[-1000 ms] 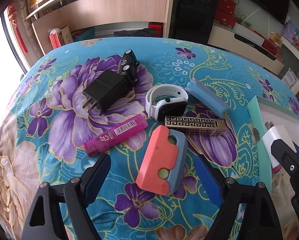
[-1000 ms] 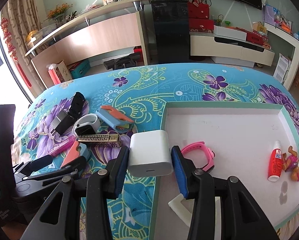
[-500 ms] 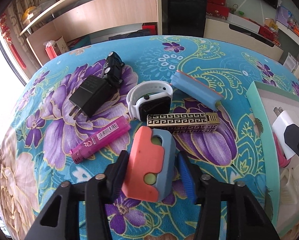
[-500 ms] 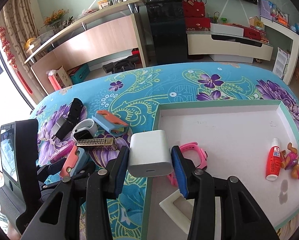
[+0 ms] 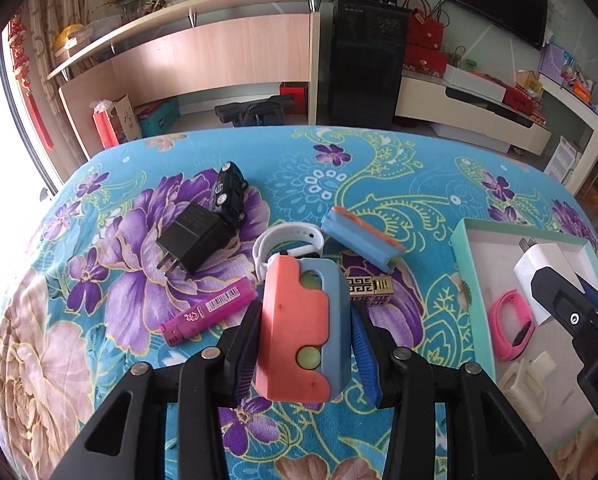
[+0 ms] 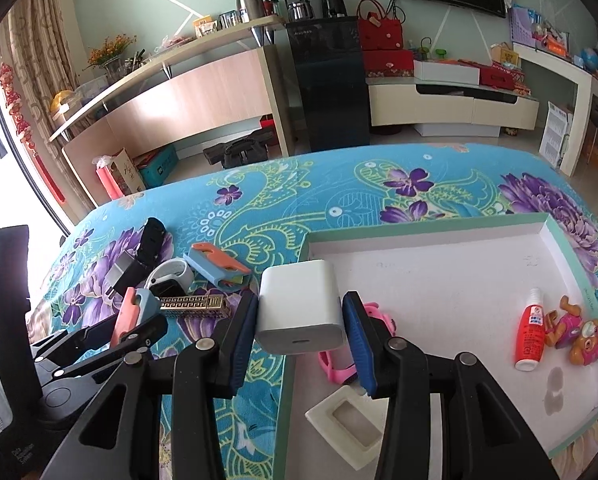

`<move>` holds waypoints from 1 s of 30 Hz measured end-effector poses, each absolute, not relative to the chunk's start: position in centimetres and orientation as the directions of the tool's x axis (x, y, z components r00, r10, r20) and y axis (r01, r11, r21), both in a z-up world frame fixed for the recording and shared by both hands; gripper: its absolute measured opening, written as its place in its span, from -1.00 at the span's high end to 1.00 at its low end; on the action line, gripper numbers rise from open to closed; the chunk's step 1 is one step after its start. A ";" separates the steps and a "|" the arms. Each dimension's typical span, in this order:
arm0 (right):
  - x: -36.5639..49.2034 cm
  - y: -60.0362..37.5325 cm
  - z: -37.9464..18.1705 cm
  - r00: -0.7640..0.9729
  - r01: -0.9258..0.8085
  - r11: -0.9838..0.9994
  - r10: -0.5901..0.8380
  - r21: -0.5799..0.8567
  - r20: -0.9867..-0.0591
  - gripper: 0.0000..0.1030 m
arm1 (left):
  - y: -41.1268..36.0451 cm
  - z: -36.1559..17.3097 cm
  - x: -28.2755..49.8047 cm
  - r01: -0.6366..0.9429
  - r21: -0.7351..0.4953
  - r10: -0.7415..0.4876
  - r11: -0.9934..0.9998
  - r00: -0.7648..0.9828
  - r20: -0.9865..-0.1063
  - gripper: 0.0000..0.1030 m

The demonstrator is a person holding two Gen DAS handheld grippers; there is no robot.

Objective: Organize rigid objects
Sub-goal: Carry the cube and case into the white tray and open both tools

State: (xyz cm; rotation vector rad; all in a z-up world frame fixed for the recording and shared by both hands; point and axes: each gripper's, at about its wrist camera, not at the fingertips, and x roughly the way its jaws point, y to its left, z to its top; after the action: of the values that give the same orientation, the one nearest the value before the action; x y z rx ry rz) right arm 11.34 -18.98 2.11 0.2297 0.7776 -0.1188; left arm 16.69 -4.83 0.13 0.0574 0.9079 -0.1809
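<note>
Left tongs point(image 5: 303, 344) grip orange-blue block point(image 5: 301, 328); right tongs point(image 6: 299, 340) grip white charger point(image 6: 299, 304).

Two chargers point(image 5: 193, 237) point(image 6: 301, 306), two watches point(image 5: 289, 243) point(image 6: 339, 360), two lighters point(image 5: 209, 317) point(image 5: 369, 287), one toy car point(image 5: 229, 192).

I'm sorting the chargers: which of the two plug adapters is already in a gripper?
The white adapter, held in the right gripper over the tray; the black adapter lies loose on the cloth.

The pink lighter point(image 5: 210, 310), left of centre, bears a barcode label and white lettering too small to read; nothing else is legible.
</note>
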 end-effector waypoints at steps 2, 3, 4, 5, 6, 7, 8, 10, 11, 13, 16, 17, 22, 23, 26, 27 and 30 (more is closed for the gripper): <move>10.9 -19.4 2.8 0.727 0.192 0.967 -0.025 0.168 -0.686 0.13 | -5.0 1.0 16.3 0.188 -0.029 -0.141 0.982 0.619 -0.773 0.11; 10.8 -19.7 3.0 0.732 0.195 0.965 -0.026 0.173 -0.681 0.13 | -5.1 1.4 16.2 0.193 -0.030 -0.146 0.981 0.624 -0.767 0.11; 10.7 -20.0 3.1 0.735 0.201 0.964 -0.030 0.175 -0.678 0.13 | -5.3 1.7 16.0 0.198 -0.032 -0.152 0.980 0.629 -0.762 0.11; 10.6 -20.3 3.2 0.736 0.208 0.962 -0.035 0.177 -0.676 0.13 | -5.5 2.0 15.9 0.206 -0.034 -0.160 0.978 0.632 -0.758 0.11; 10.6 -20.6 3.2 0.735 0.215 0.960 -0.039 0.178 -0.677 0.13 | -5.8 2.2 15.7 0.218 -0.035 -0.169 0.975 0.633 -0.756 0.11; 10.6 -21.1 3.2 0.733 0.225 0.958 -0.046 0.178 -0.678 0.13 | -6.2 2.3 15.6 0.231 -0.036 -0.178 0.972 0.633 -0.754 0.11; 10.6 -21.6 3.1 0.731 0.237 0.955 -0.054 0.178 -0.681 0.13 | -6.6 2.4 15.5 0.242 -0.036 -0.185 0.970 0.630 -0.754 0.12; 10.5 -22.6 2.9 0.722 0.258 0.950 -0.067 0.177 -0.689 0.13 | -7.5 2.4 15.4 0.268 -0.032 -0.198 0.963 0.621 -0.758 0.11; 10.5 -23.2 2.8 0.718 0.269 0.947 -0.076 0.175 -0.692 0.13 | -8.0 2.3 15.4 0.278 -0.029 -0.201 0.960 0.616 -0.762 0.12; 10.3 -24.4 2.5 0.708 0.298 0.939 -0.098 0.170 -0.700 0.13 | -8.8 2.2 15.3 0.290 -0.025 -0.204 0.957 0.608 -0.767 0.12; 9.8 -26.6 2.0 0.695 0.344 0.921 -0.118 0.184 -0.710 0.13 | -10.1 2.5 15.0 0.318 -0.023 -0.220 0.948 0.600 -0.769 0.12; 9.6 -27.3 1.8 0.690 0.359 0.913 -0.122 0.192 -0.713 0.13 | -10.6 2.6 14.9 0.330 -0.024 -0.228 0.944 0.596 -0.770 0.12; 8.6 -30.5 1.0 0.650 0.443 0.881 -0.185 0.169 -0.738 0.13 | -13.8 3.9 14.8 0.406 -0.012 -0.271 0.914 0.586 -0.763 0.12; 8.4 -31.0 0.9 0.643 0.456 0.874 -0.194 0.167 -0.741 0.13 | -14.6 4.0 14.8 0.423 -0.013 -0.282 0.906 0.581 -0.764 0.12; 7.8 -32.4 0.6 0.634 0.487 0.854 -0.201 0.183 -0.747 0.12 | -17.1 3.9 14.9 0.476 -0.016 -0.313 0.879 0.553 -0.772 0.11; 7.7 -32.8 0.5 0.630 0.497 0.847 -0.204 0.187 -0.750 0.12 | -18.0 3.7 14.8 0.493 -0.012 -0.318 0.870 0.544 -0.776 0.11; 7.7 -33.4 -0.1 0.606 0.519 0.832 -0.197 0.195 -0.770 0.12 | -20.2 2.7 15.0 0.529 -0.002 -0.324 0.848 0.516 -0.793 0.11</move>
State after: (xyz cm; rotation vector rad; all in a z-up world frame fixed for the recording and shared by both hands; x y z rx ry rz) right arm 7.67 -33.44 -0.12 0.4272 0.8220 -0.4289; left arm 14.98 -20.19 2.73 0.2530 0.8917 -0.5191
